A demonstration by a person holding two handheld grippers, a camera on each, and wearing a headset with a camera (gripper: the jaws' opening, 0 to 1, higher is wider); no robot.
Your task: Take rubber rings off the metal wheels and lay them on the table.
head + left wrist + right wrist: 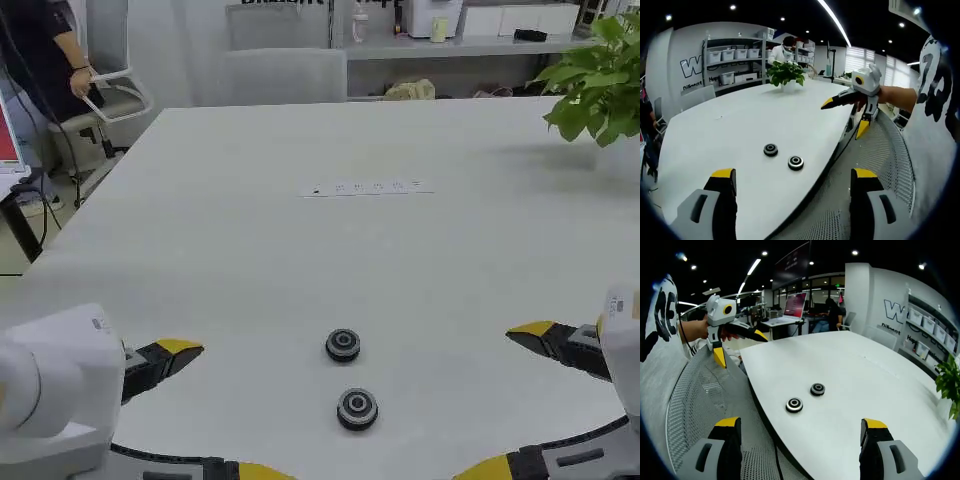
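Two small metal wheels with black rubber rings lie flat on the white table (pixel 300 250) near its front edge. One wheel (pixel 343 344) (pixel 770 149) (pixel 817 389) sits slightly farther in; the other wheel (pixel 357 408) (pixel 795 163) (pixel 794 405) lies closer to the edge. My left gripper (pixel 215 410) (pixel 793 174) (pixel 740 348) hovers to the left of them, open and holding nothing. To their right my right gripper (pixel 500 400) (pixel 801 422) (pixel 844 118) is open too, with nothing between its jaws. Neither gripper touches a wheel.
A flush power strip (pixel 368 187) sits mid-table. A potted plant (pixel 600 85) stands at the far right. A grey chair (pixel 285 75) is behind the table and a person (pixel 60 50) stands far left. The table's curved front edge (pixel 560 442) runs under both grippers.
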